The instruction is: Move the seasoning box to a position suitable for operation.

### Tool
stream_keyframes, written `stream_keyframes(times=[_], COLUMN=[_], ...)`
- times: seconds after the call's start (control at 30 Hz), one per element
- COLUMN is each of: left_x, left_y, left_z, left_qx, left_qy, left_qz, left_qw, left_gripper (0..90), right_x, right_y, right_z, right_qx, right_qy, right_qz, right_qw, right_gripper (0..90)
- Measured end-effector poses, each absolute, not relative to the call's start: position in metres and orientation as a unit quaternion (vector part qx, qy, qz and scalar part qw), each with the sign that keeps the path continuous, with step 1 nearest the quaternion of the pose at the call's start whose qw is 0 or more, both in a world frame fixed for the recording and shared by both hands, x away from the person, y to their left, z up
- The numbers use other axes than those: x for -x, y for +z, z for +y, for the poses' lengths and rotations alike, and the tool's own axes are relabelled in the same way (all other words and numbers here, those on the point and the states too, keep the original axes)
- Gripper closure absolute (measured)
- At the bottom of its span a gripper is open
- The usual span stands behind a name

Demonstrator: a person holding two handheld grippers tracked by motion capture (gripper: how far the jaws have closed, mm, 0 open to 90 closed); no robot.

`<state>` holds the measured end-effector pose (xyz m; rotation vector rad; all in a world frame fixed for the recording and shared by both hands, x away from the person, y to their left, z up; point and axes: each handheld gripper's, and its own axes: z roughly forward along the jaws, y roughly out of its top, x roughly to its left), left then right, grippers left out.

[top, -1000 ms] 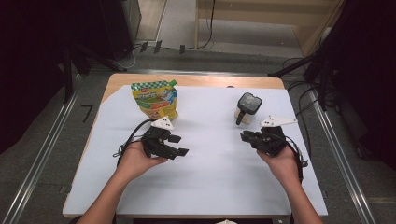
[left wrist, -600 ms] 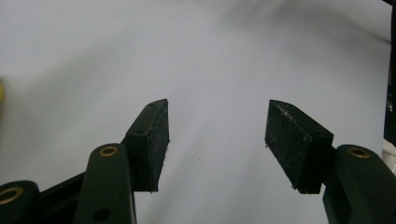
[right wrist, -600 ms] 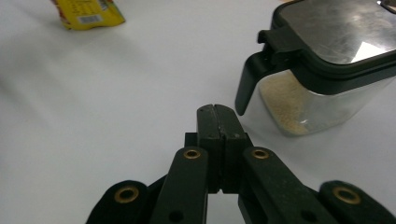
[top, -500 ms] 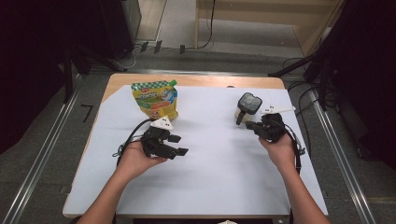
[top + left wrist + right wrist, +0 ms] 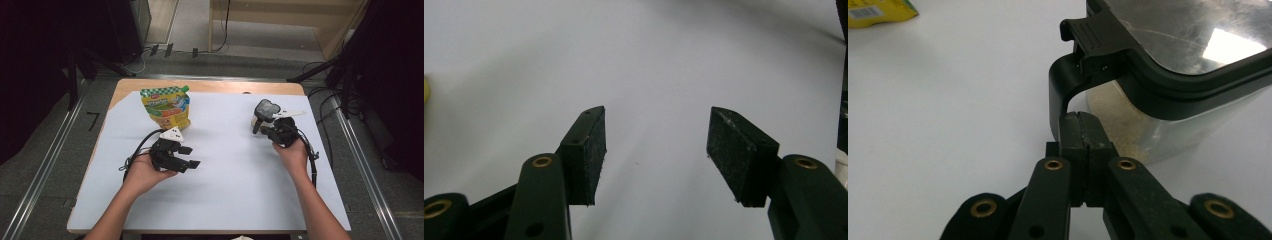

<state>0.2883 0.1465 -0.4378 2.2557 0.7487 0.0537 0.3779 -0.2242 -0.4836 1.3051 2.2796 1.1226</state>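
A clear container [image 5: 265,109] with a black lid and black handle [image 5: 1060,90] stands at the back right of the table and holds pale grains. My right gripper [image 5: 261,129] is shut, and its closed tips [image 5: 1083,122] sit right at the lower end of that handle with nothing seen between them. A yellow and green pouch [image 5: 165,107] stands at the back left. My left gripper [image 5: 190,156] is held open above bare white table [image 5: 656,150], in front of the pouch, its pads [image 5: 594,150] wide apart and empty.
The white sheet [image 5: 240,190] covers the wooden tabletop, whose edge shows at the back. A black cable [image 5: 137,152] loops left of my left hand. A corner of the pouch [image 5: 878,11] appears at the upper left of the right gripper view.
My right gripper has moved forward from the mid-right of the table up to the container's handle. The left gripper has stayed in place and open.
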Motion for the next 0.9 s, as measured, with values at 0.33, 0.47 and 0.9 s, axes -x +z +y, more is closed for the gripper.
stream_keyframes(times=[0.33,0.47,0.9], left_x=[-0.284,-0.283,-0.281], left_y=[-0.439,-0.439,-0.44], left_z=[0.155,0.159,0.165], left_qx=[-0.877,-0.875,-0.872], left_qy=[0.025,0.027,0.026], left_qz=[0.303,0.308,0.316], left_qw=[0.372,0.372,0.373], left_gripper=[41.8,41.8,41.8], right_x=[-0.383,-0.385,-0.388], right_y=[-0.484,-0.485,-0.484], right_z=[-0.215,-0.208,-0.198], right_qx=[-0.452,-0.449,-0.447], right_qy=[0.39,0.394,0.404], right_qz=[0.79,0.789,0.787], right_qw=[0.143,0.143,0.136], right_gripper=[90.0,90.0,90.0])
